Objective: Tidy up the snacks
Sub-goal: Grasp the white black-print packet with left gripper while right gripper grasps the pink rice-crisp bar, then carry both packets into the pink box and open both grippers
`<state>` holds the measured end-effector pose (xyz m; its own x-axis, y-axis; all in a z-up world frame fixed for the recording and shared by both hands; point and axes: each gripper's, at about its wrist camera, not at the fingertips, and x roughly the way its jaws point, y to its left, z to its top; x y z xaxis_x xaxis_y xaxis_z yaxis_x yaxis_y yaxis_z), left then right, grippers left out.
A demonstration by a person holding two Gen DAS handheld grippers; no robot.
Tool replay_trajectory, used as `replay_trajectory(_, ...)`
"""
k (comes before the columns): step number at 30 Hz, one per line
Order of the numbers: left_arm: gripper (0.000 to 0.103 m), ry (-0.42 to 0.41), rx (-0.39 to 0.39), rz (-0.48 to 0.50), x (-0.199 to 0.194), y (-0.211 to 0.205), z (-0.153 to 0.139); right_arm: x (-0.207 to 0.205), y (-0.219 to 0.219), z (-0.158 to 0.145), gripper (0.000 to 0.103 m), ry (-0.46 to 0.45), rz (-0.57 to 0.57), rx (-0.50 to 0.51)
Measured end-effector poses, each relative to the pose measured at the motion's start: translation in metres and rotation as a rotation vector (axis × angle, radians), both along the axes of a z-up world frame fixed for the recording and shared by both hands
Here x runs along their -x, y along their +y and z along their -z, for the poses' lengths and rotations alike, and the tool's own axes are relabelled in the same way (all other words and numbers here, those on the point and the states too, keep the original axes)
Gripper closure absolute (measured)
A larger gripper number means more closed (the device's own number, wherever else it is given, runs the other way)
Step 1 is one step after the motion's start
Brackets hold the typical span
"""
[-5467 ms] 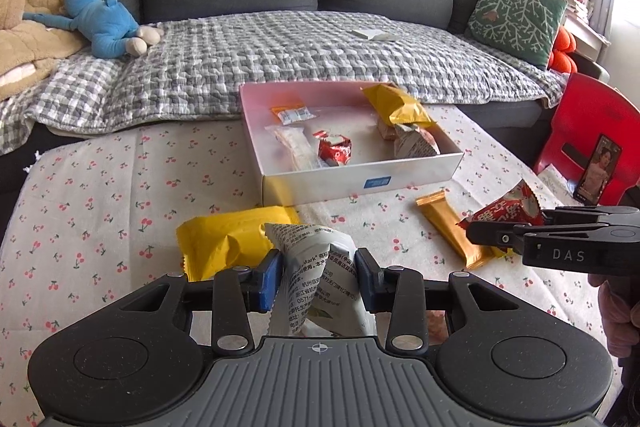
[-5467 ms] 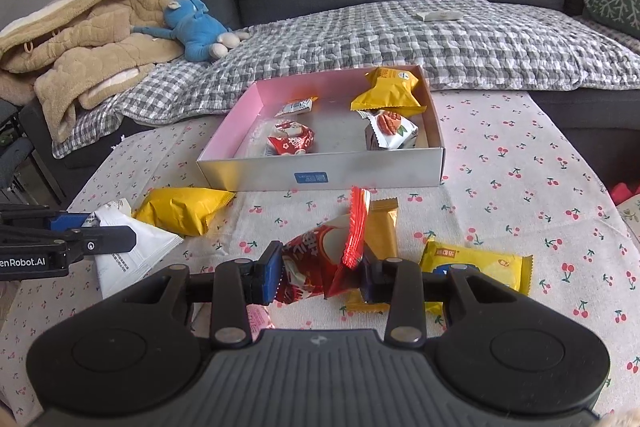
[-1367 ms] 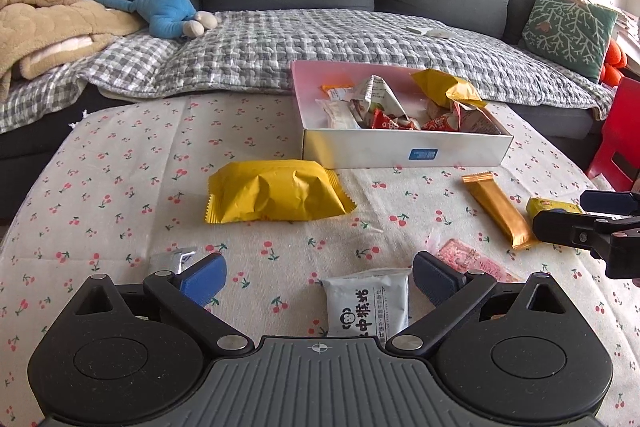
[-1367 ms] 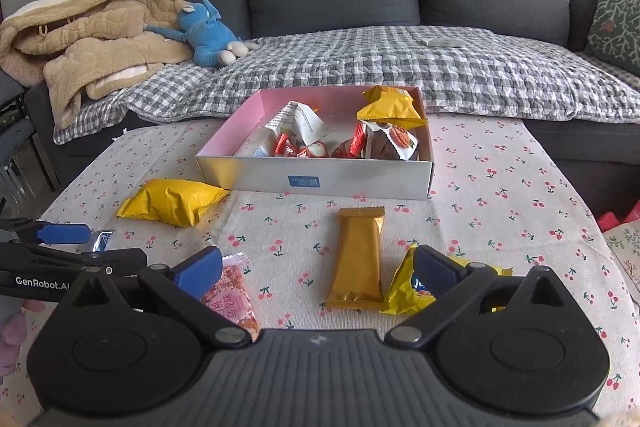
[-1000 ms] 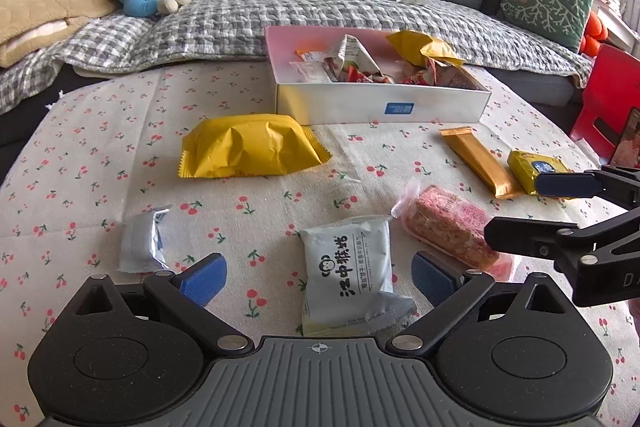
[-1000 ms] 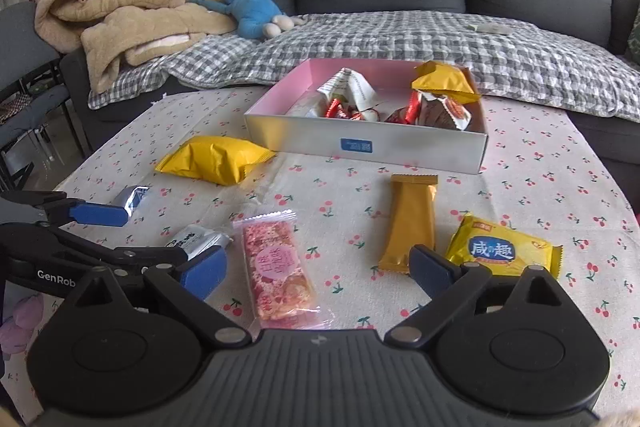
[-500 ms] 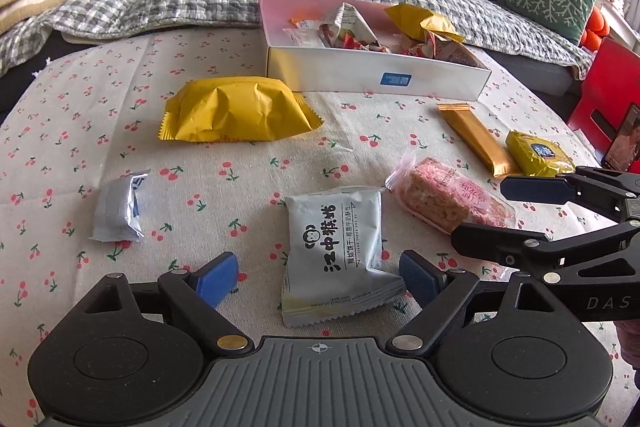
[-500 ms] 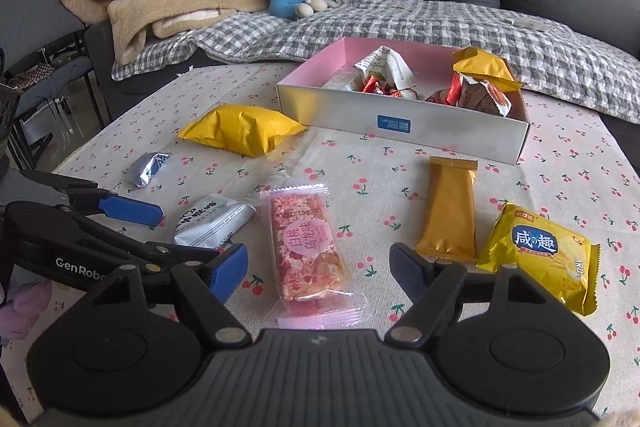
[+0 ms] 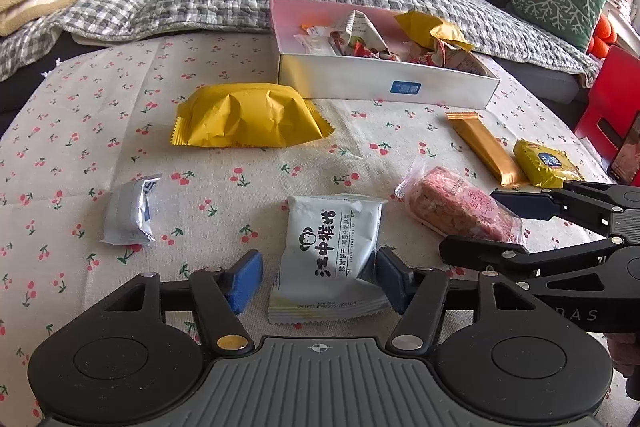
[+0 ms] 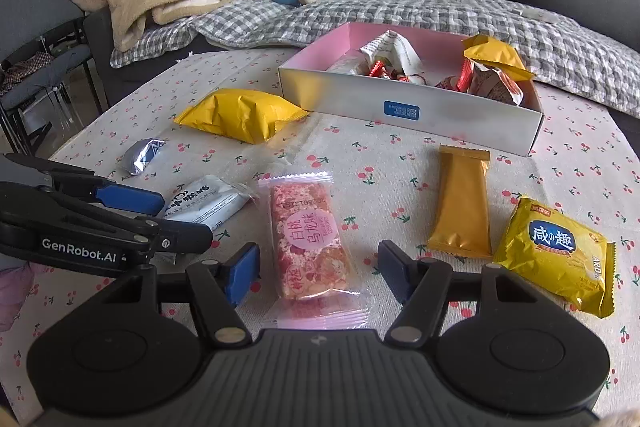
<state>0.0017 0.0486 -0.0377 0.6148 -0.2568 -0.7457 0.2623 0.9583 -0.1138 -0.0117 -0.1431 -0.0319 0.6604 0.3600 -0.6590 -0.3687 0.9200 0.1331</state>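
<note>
Two packets are being bracketed at once, one per view.

From the left wrist, the left hand-held gripper (image 9: pixel 318 279) is narrowing around the pale grey-white foil biscuit packet with a monkey logo (image 9: pixel 330 251), which is lying flat on the cherry-print desk cloth (image 9: pixel 100 115) between the blue pads. A second ago those pads were standing far wider, with the packet only just entering their span; now the right pad is sitting at the wrapper's edge while the left pad is apart from it, so the jaws are half-closed and not yet gripping. Ahead and to the right, the shallow white cardboard box with a pink interior (image 9: pixel 384 87) is already holding several wrappers. A puffy yellow foil bag (image 9: pixel 248 117) is lying ahead, and a small silver sachet (image 9: pixel 130 211) off to the left.

From the right wrist, the right hand-held gripper (image 10: pixel 318 273) is likewise closing, having been spread wide a second earlier. The clear-wrapped pink and red rice-crisp bar (image 10: pixel 310 239) is lying between its pads, both of them clear of the wrapper. To the right, a gold foil bar (image 10: pixel 462 205) and a square yellow cracker packet (image 10: pixel 556 255) are waiting on the desk.

Both grasps are probably about to complete, meaning two more snacks should be heading for the box, with four others left loose.
</note>
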Motion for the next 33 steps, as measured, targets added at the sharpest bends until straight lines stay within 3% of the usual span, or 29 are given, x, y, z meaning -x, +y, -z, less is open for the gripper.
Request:
replay_trajectory(5, 0.052, -0.005, -0.009, 0.003, 0.001, -0.001, 0.0, 0.0, 0.004, 0.0, 0.046, -0.009, -0.012, 0.015)
replay_trajectory(15, 0.061, -0.01, -0.005, -0.011, 0.0, 0.001, -0.003, -0.001, 0.005, -0.002, 0.072, -0.004, -0.019, 0.003)
replay_trajectory(33, 0.065, -0.059, 0.046, -0.038, -0.009, 0.006, -0.029, -0.007, -0.004, -0.021, 0.073, -0.039, 0.029, -0.041)
